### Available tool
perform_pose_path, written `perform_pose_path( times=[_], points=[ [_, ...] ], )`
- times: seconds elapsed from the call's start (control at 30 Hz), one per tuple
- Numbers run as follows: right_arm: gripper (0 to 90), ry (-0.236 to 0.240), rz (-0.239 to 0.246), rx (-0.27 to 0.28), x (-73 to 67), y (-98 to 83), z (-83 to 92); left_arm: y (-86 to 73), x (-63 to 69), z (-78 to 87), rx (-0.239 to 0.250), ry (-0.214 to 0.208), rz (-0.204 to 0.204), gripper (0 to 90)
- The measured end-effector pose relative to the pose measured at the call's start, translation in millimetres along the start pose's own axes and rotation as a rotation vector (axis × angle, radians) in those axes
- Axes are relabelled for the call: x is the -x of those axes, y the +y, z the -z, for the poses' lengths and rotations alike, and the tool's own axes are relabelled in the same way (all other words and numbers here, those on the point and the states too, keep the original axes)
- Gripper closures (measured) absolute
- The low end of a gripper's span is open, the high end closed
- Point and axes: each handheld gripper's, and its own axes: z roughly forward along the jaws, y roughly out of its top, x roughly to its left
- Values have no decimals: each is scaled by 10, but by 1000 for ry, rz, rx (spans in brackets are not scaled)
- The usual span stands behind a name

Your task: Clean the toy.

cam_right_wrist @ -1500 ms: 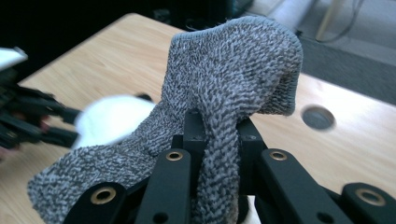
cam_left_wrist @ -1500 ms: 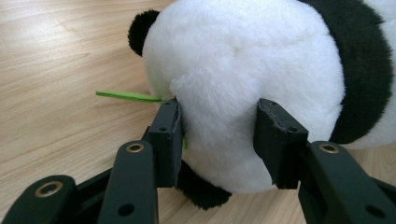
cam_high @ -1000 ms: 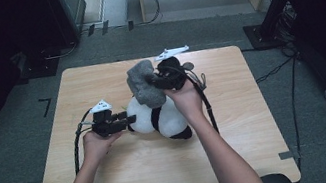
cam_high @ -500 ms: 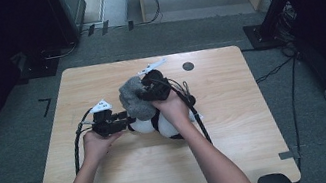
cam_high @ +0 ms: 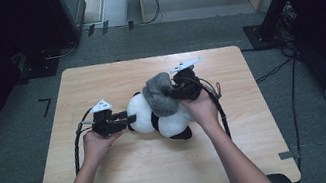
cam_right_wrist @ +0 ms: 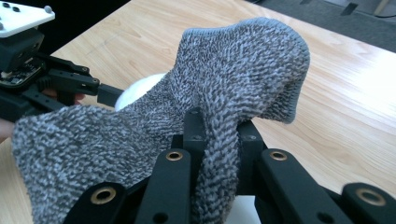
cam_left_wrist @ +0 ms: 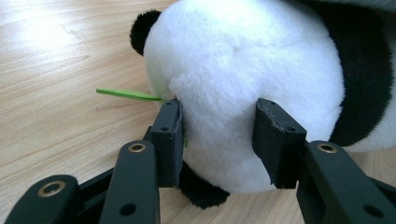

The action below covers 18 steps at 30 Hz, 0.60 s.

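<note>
Your left tool (cam_high: 128,120) grips the white plush of a panda toy (cam_high: 155,118) lying near the middle of the table (cam_high: 116,181), slightly toward the far edge. In the left gripper view, the two black pads press into the round white fur from either side (cam_left_wrist: 217,140), and a thin green strip (cam_left_wrist: 128,94) pokes out from under the toy onto the wood. One black ear shows at the top of the toy, and a black band of fur runs along its far side.

Your right tool (cam_high: 178,89) is clamped on a grey knitted sock (cam_high: 159,94), which drapes over the panda from above. In the right gripper view the jaws stand close together with a fold of the knit pinched between them (cam_right_wrist: 217,135), the rest of the sock bulging up and spreading out toward your left tool, seen beyond it.

From the high view, both of your forearms reach in from the near edge, your left hand (cam_high: 94,145) and right hand (cam_high: 202,107) flanking the toy. Black cables trail from each tool across the table top.
</note>
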Motion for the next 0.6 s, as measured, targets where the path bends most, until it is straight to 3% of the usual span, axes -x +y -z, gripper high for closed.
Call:
perform_pose_path(
  times=[0.23,0.37,0.5,0.6],
  points=[
    [809,-22,-15,17,95,-156,298,-2,3,-1,2,-2,3,552],
    [814,-38,-18,6,125,-262,253,-2,-24,1,12,-29,24,512],
    [816,-39,-31,25,165,-306,202,-23,-84,-21,-4,-88,46,386],
    [817,-34,-24,26,187,-305,170,-32,-73,-42,-3,-106,0,360]
  ],
)
